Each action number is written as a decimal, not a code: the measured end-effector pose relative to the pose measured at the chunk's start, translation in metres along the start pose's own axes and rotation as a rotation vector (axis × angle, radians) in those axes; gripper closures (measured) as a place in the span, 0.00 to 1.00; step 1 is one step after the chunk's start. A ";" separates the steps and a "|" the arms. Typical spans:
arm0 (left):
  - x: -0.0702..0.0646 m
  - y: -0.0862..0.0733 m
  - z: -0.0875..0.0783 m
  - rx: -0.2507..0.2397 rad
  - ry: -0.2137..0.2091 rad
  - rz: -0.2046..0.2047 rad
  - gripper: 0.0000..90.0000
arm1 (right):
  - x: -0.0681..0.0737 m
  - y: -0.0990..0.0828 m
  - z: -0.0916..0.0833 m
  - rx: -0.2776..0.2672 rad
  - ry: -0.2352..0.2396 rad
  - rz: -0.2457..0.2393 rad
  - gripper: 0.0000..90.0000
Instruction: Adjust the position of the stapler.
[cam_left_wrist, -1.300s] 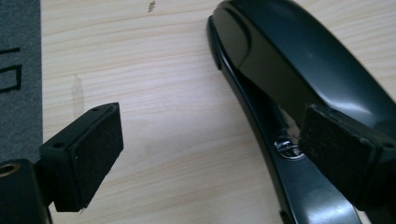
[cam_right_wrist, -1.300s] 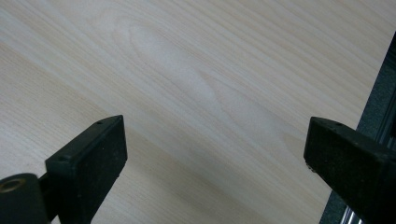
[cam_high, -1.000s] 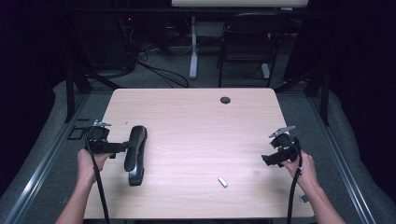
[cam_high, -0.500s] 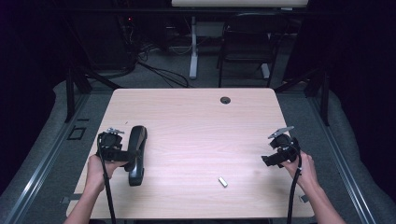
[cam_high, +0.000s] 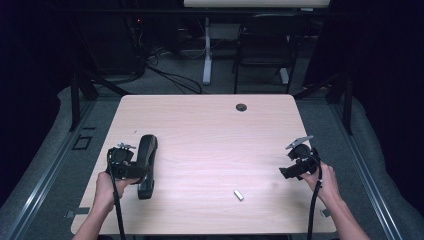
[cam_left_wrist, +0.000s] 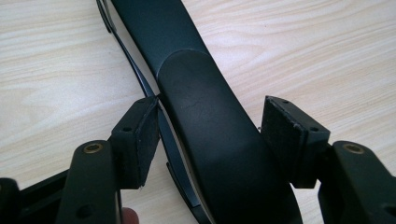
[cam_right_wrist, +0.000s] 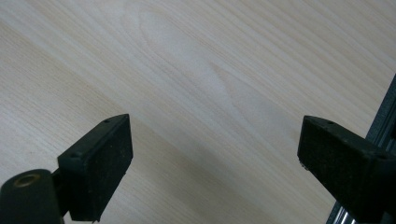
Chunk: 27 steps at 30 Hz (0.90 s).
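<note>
Left gripper view shows the left gripper straddling a long black curved object, apparently a stapler, lying on the wooden table. The body runs up and away between the jaws. The jaws have just been closing and stand about half open. The pad on one side sits against the thin lower edge of the stapler; the other pad has a sliver of table showing between it and the rounded top, so I judge the grip is not yet made.

From the high view, the left gripper sits at the near-left part of the table, with the stapler just beyond its jaws, running away from the person. The right gripper hangs well apart on the far side of the stapler, above bare wood. In the right gripper view, its jaws are spread wide with nothing between them. A small silver piece lies on the table between the two grippers, nearer the right one.

The risk lies in the shape. The stapler's top is rounded and smooth, so pads closing high on the curve could slide off and squirt it out. One pad bears on the thin base edge rather than the body; squeezing there may pinch base and arm together or twist the stapler sideways. A grip taken off balance would let the long end droop on lifting.
</note>
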<state>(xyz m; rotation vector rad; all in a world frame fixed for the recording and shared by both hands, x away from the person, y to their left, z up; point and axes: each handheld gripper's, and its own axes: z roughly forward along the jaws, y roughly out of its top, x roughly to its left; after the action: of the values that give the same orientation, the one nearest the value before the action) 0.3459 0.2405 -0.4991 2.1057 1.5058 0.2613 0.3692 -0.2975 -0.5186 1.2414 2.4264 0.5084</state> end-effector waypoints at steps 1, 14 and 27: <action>0.000 0.000 0.000 0.000 0.000 -0.004 0.43 | 0.000 0.000 0.000 0.008 -0.002 -0.005 0.12; -0.008 -0.001 0.002 -0.018 -0.021 -0.037 0.40 | 0.003 0.002 0.002 0.024 0.003 -0.021 0.12; -0.018 0.001 0.007 -0.027 -0.056 -0.032 0.43 | 0.005 0.003 0.004 0.034 0.002 -0.030 0.13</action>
<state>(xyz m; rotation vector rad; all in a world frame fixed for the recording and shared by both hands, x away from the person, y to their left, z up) 0.3429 0.2219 -0.5017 2.0493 1.4941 0.2085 0.3703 -0.2914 -0.5211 1.2165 2.4607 0.4622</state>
